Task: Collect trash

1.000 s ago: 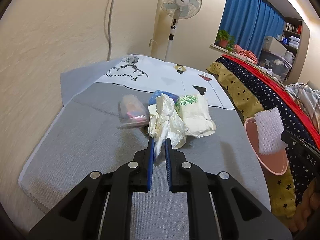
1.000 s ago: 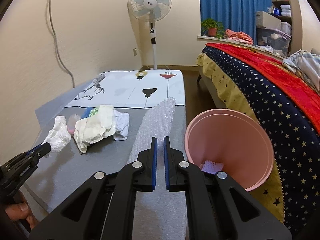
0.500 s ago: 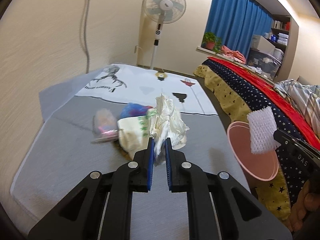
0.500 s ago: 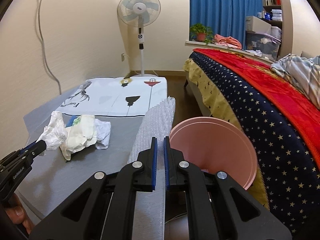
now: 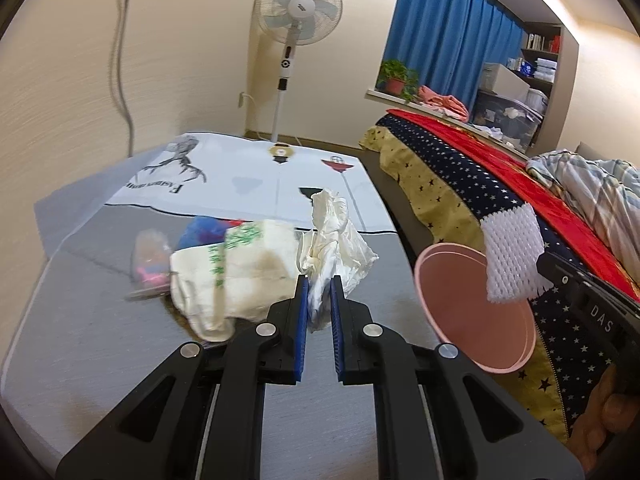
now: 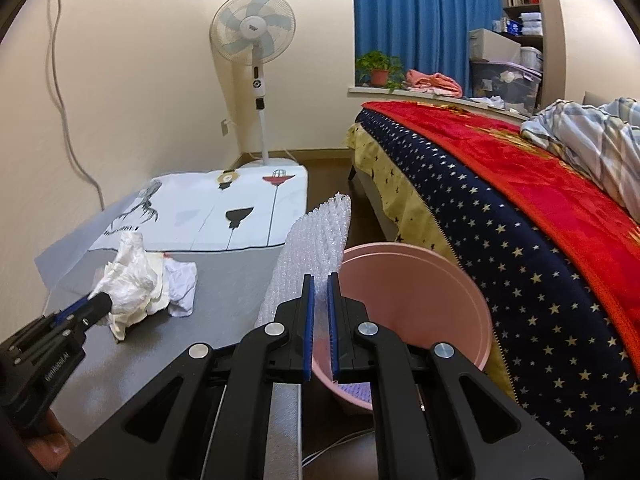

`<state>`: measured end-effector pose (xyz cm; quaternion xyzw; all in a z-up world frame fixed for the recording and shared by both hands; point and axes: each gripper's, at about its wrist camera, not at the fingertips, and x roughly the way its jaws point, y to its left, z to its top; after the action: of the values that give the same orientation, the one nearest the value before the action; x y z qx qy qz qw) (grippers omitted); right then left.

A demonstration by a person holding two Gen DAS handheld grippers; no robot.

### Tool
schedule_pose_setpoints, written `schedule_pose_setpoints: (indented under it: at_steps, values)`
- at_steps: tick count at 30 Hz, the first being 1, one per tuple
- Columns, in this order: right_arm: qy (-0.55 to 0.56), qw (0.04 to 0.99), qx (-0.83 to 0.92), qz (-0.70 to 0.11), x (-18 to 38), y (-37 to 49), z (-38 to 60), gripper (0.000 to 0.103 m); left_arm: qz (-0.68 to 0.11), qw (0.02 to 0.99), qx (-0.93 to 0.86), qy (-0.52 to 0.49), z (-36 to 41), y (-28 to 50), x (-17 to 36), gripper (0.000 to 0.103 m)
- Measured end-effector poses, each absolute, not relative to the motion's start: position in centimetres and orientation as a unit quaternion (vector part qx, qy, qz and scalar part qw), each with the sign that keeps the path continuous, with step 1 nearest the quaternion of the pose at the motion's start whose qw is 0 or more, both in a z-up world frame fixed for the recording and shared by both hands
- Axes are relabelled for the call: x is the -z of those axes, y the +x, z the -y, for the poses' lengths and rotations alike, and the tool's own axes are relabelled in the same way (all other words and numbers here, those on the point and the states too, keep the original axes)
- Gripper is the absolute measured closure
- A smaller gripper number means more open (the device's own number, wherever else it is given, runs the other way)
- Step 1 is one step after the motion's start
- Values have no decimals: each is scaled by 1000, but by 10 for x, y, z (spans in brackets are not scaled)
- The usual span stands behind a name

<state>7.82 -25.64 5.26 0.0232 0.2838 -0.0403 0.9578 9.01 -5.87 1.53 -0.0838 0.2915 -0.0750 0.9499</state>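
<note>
**Two light scraps held up, bin waiting at the bedside**

The left gripper [image 5: 319,304] is pinched on a crumpled white plastic bag [image 5: 334,240], its blue pads nearly together with the thin film bunched between them. The right gripper [image 6: 319,312] is likewise clamped narrow, on a sheet of white foam netting [image 6: 316,248] that stands up stiffly beyond its fingertips; in the left view the same netting [image 5: 510,256] hangs just over the round pink plastic bin [image 5: 472,308].

Both pieces look nearly weightless. The bag is soft and slick, so I'd judge a grip on a gathered fold, as now, safer than on a loose flap. The netting is springy and holds its shape; taken by one edge it should drop cleanly once freed, though it could catch on the rim.

More trash lies on the grey mat [image 5: 100,340]: a cream cloth-like bag with green print [image 5: 236,272], a clear plastic packet with pink inside [image 5: 150,260], something blue [image 5: 204,230] behind them and a crumpled white tissue [image 6: 182,284].

The bin's mouth [image 6: 420,304] sits wedged between the mat's edge and the star-patterned bedspread [image 6: 520,280], so the approach is open from the mat side only. The left gripper has bare mat to cross toward it.
</note>
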Motion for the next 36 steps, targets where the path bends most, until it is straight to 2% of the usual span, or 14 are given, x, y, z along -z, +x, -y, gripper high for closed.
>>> schedule_pose_setpoints:
  at_steps: [23,36]
  values:
    - [31,955,141,-258,-60,80,313,96,-302,942,127,-66,137,116,-11,92]
    - [36,942,181,-279,-43,88,335,97,-309,935,163,-57,181,138,2,92]
